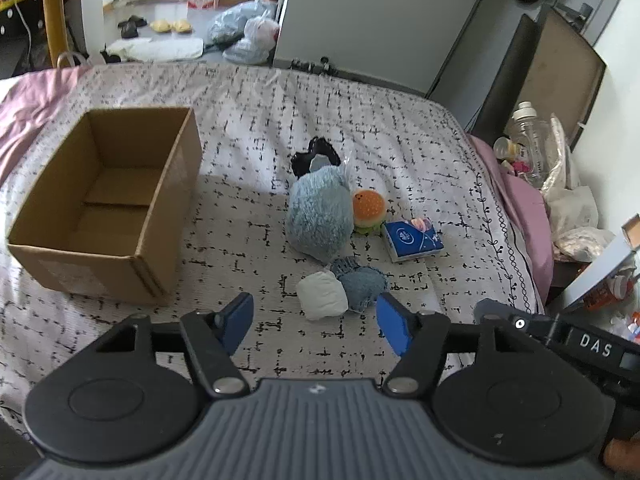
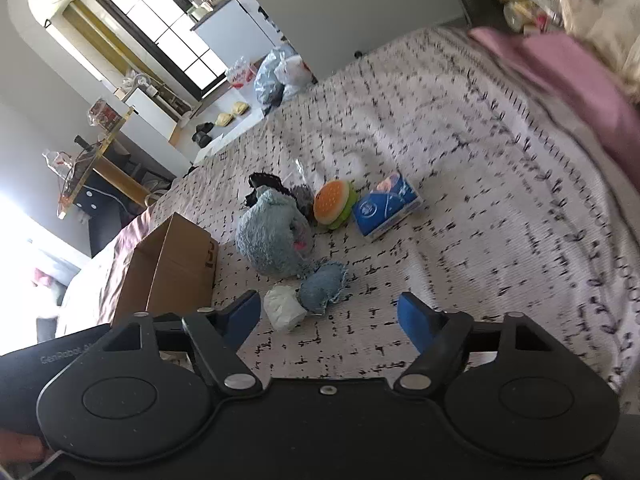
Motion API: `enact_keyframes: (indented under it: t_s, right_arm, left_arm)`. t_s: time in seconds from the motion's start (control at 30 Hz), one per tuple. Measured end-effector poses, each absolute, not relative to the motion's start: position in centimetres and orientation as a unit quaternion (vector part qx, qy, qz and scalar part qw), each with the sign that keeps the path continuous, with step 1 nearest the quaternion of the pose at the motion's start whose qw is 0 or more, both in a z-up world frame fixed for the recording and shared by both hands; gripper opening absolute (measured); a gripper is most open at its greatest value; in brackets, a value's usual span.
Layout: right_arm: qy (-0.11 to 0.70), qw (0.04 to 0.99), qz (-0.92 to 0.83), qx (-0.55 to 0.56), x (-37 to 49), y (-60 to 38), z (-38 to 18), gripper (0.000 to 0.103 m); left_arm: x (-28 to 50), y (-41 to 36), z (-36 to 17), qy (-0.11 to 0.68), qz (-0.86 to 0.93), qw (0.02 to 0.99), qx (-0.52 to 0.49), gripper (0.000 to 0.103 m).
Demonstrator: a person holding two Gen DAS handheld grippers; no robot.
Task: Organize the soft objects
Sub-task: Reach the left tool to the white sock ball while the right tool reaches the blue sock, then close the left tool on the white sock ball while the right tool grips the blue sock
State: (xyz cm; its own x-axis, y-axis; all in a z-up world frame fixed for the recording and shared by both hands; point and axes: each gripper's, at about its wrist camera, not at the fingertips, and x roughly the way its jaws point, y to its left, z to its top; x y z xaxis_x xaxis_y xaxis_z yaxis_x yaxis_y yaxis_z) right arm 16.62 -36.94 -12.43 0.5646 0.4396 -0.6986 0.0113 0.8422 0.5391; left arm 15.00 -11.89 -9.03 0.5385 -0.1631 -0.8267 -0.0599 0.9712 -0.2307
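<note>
On the patterned bedspread [image 1: 248, 128] lie a fluffy blue plush [image 1: 318, 216], a burger plush [image 1: 368, 210], a blue tissue pack [image 1: 412, 240], a white soft ball [image 1: 322, 295], a denim pouch [image 1: 362, 285] and a black item [image 1: 316, 154]. An open cardboard box [image 1: 104, 200] stands to their left and holds nothing visible. My left gripper [image 1: 316, 322] is open, just short of the white ball. My right gripper [image 2: 332, 316] is open, near the white ball [image 2: 284, 308] and denim pouch [image 2: 322, 286]; the plush [image 2: 272, 236], burger [image 2: 332, 204], tissue pack [image 2: 386, 208] and box [image 2: 168, 268] lie beyond.
A pink sheet [image 1: 520, 204] edges the bed on the right. A cluttered nightstand with bottles [image 1: 532, 140] stands beyond it. Plastic bags [image 1: 248, 32] and slippers [image 1: 172, 26] lie on the floor past the bed's far edge. The right gripper's body [image 1: 580, 344] shows at the left view's right.
</note>
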Motion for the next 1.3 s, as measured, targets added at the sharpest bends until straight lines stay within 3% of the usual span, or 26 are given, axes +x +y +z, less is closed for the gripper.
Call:
enact_keyframes:
  t_s: [0.13, 0.37, 0.57, 0.83, 1.23, 1.3]
  right_arm:
    - [0.464, 0.830, 0.134, 0.279, 18.3, -36.8, -13.9, 0.072]
    - [0.491, 0.796, 0.128, 0.330, 20.8, -36.7, -17.1, 0.060]
    - [0.503, 0.781, 0.117, 0.352, 21.9, -37.2, -19.1, 0.057]
    - [0.517, 0.751, 0.138, 0.388, 23.2, -37.2, -21.8, 0.053]
    - [0.525, 0.734, 0.148, 0.404, 24.7, -35.8, -23.8, 0.049]
    - [0.522, 0.736, 0.144, 0.406, 25.0, -35.7, -24.0, 0.046]
  left_arm:
    - [16.9, -12.0, -10.4, 0.502, -0.015, 0.854, -0.134, 0.066]
    - [19.8, -13.3, -12.9, 0.534, -0.013, 0.832, -0.147, 0.062]
    - [21.7, -14.0, -15.3, 0.556, -0.003, 0.815, -0.160, 0.061]
    - [22.7, -13.5, -17.9, 0.570, -0.004, 0.802, -0.181, 0.050]
    - [24.6, -12.7, -20.5, 0.599, 0.003, 0.771, -0.217, 0.049]
    - [24.6, -12.6, -20.8, 0.602, 0.007, 0.767, -0.224, 0.044]
